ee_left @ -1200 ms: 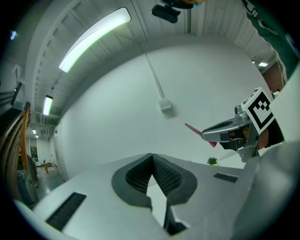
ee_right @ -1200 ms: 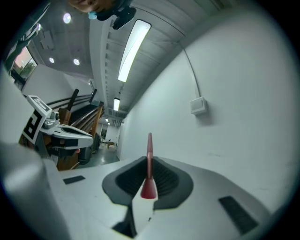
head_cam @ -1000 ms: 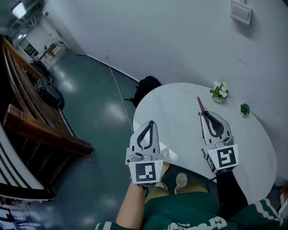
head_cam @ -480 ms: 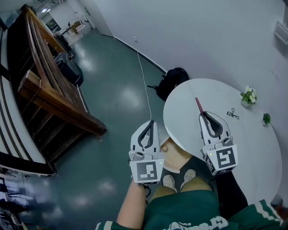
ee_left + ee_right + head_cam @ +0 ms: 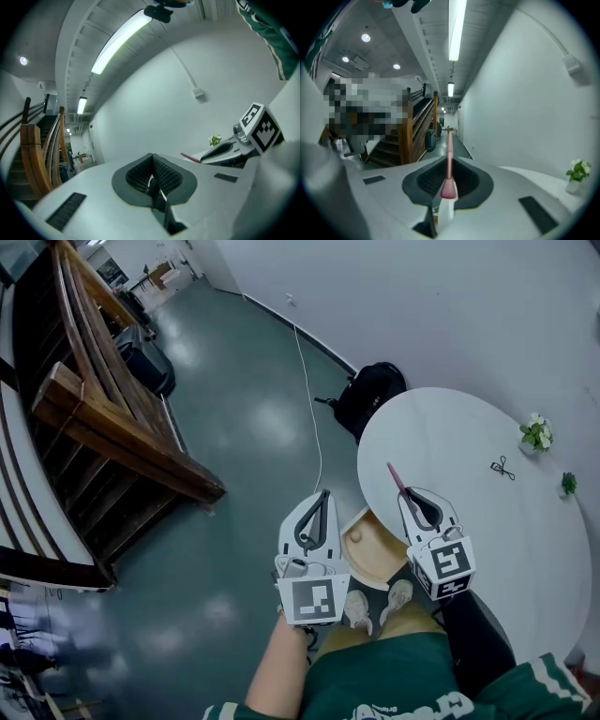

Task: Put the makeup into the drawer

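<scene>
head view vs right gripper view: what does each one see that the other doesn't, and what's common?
Head view only: the open wooden drawer under the table's near edge, the black backpack on the floor, and the left gripper, shut with nothing in it.
Right gripper view only: the ceiling light strip overhead.
Both: the right gripper shut on the pink makeup stick, the wooden staircase, the white table and the small flower pot.
</scene>
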The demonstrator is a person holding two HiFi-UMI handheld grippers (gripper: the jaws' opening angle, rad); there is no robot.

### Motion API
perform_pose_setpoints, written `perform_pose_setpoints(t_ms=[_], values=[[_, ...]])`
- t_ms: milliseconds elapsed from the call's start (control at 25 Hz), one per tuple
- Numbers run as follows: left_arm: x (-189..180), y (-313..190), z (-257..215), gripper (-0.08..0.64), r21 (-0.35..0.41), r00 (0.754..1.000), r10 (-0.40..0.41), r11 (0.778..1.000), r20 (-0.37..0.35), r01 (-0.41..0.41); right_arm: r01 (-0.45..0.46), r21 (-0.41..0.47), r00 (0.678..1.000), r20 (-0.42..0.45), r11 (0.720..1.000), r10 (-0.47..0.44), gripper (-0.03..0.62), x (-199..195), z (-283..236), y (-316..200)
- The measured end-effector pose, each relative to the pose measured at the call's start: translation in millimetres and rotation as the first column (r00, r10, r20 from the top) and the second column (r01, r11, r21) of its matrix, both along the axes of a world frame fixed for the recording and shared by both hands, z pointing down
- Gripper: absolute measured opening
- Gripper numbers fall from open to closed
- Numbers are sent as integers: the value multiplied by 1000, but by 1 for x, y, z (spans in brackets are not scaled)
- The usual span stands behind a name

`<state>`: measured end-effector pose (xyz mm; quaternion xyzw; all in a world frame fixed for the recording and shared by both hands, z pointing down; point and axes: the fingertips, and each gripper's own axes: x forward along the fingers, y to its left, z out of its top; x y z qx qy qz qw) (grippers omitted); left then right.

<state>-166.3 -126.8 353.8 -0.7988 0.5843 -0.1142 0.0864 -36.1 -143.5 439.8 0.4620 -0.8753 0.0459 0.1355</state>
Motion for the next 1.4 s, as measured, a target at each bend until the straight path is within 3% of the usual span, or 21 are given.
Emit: perform_pose_setpoints(t_ms=[280, 640, 1040, 1400], values=[[-9, -3, 26, 0, -41, 1000, 8, 999, -13, -9, 95, -226, 991, -68, 969, -113, 48, -37, 108, 26], [-15, -6, 50, 0, -69, 1000, 13, 998, 2, -12, 182, -450, 959, -117, 874, -260, 48, -62, 216, 66], [-32, 1, 81, 0, -127, 1000, -5, 992, 30, 9, 186, -619, 904, -196, 763, -380, 48, -64, 319, 88], [-46, 16, 108, 0, -186, 999, -35, 982, 32, 41, 171, -705, 867, -225, 688, -446, 49, -61, 381, 95]])
